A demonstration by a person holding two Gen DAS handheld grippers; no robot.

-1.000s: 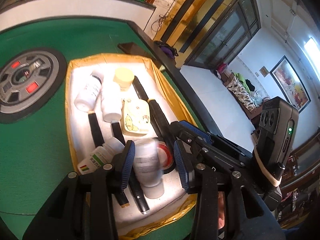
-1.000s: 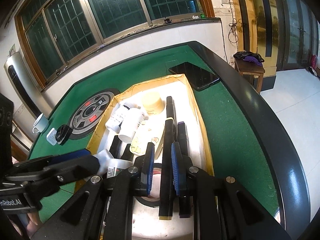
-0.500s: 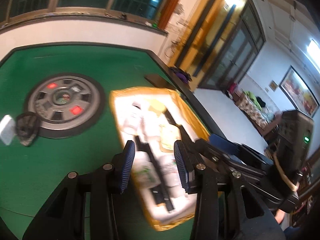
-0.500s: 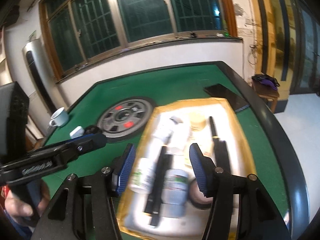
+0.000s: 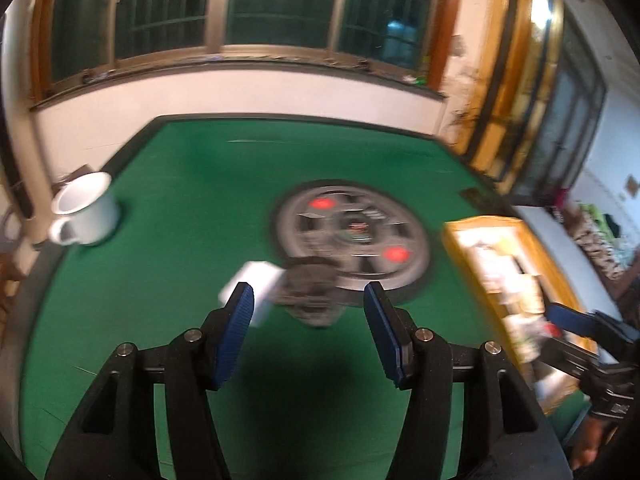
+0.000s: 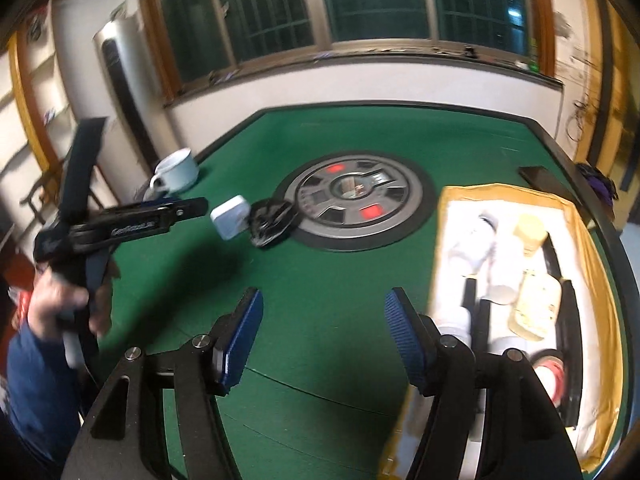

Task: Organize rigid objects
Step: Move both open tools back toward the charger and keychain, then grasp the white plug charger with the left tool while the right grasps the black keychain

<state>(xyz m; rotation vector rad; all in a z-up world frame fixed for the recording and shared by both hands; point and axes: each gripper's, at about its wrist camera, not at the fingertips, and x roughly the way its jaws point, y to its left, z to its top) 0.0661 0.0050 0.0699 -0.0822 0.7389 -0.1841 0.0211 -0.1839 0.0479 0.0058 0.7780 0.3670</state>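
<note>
Rigid objects fill the yellow tray (image 6: 576, 216) at the table's right: white bottles (image 6: 476, 240), black pens, tape roll. Bottles are probably light, stiff, slippery; grip mid-body. Left gripper (image 5: 308, 316) and right gripper (image 6: 322, 320) stand wide apart, empty, above green felt (image 6: 320, 280).
</note>
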